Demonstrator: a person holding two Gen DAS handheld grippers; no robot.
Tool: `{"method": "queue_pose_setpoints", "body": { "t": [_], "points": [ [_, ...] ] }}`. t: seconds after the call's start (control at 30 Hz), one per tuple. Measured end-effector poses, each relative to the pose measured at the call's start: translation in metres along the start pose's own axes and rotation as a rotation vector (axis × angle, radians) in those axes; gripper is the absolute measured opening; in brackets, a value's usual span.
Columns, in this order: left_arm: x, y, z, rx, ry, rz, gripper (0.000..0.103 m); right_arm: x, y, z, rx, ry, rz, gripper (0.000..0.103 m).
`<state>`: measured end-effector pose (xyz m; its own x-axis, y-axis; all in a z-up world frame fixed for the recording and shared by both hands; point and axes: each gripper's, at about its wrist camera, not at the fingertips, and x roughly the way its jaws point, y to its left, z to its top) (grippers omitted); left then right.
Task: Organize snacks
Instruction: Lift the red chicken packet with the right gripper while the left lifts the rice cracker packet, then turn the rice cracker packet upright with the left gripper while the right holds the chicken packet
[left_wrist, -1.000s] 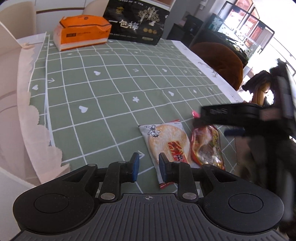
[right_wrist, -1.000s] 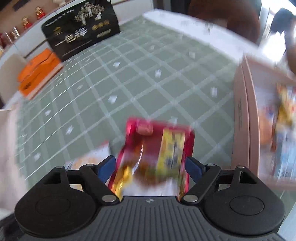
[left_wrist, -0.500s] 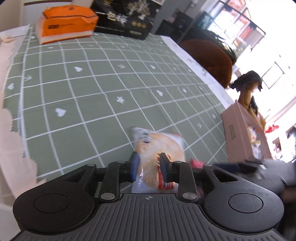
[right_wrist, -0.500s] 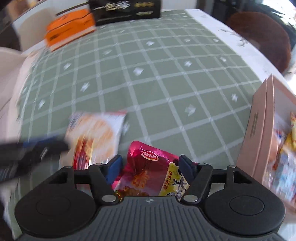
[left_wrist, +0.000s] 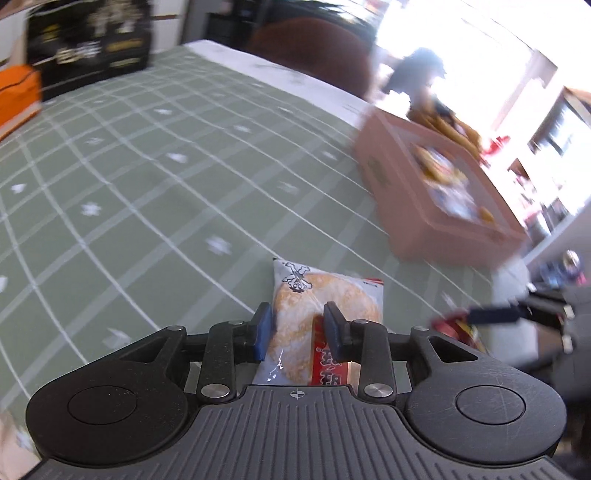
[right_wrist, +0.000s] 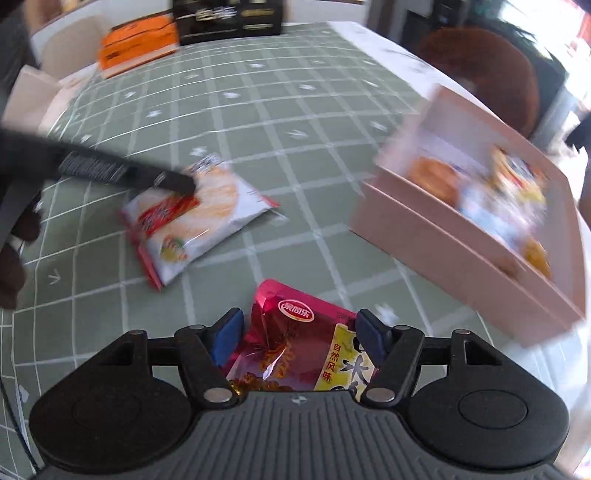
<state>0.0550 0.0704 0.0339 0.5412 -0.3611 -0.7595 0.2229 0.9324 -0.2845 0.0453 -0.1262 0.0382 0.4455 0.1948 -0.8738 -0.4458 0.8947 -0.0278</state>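
snack packets: 2 held | rice-cracker packet | red packet | pink box: 1

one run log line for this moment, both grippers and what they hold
left gripper: shut on rice cracker pack | right gripper: shut on red snack bag | pink box: holds snacks, on right

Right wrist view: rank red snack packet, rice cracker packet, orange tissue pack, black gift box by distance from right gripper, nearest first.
1. Red snack packet, between the right gripper fingers.
2. Rice cracker packet, ahead-left, held by the left gripper.
3. Orange tissue pack, far left edge of the table.
4. Black gift box, far end, just beyond the tissue pack.
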Motion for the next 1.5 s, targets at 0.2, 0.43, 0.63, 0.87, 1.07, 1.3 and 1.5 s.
{"method": "queue_pose_setpoints", "body": {
  "t": [0.2, 0.43, 0.63, 0.87, 1.07, 1.3, 1.5],
  "points": [
    [-0.001, -0.039, -0.029, 0.019, 0.066, -0.115, 0.035, -0.019, -0.036, -0.019, 0.209, -0.003, 0.095, 0.071],
    [-0.027, -0.076, -0.032, 0.091, -0.002, 0.045, 0.035, -0.026, -0.035, -0.039, 0.126, -0.002, -0.020, 0.078],
    [-0.003, -0.126, -0.041, 0.267, 0.045, 0.104, 0.035, -0.027, -0.071, -0.051, 0.266, -0.004, -0.033, 0.078],
    [0.017, -0.158, -0.044, 0.379, 0.083, 0.138, 0.057, -0.054, -0.088, -0.062, 0.300, -0.061, -0.040, 0.078],
    [0.019, -0.160, -0.042, 0.357, 0.079, 0.123, 0.066, -0.064, -0.102, -0.071, 0.333, -0.081, -0.056, 0.078],
    [0.004, -0.118, -0.035, 0.209, 0.048, 0.201, 0.062, -0.068, -0.107, -0.075, 0.354, -0.098, -0.015, 0.079],
    [0.011, -0.111, -0.033, 0.164, 0.077, 0.130, 0.065, -0.051, -0.092, -0.080, 0.339, -0.046, 0.056, 0.080]
  ]
}}
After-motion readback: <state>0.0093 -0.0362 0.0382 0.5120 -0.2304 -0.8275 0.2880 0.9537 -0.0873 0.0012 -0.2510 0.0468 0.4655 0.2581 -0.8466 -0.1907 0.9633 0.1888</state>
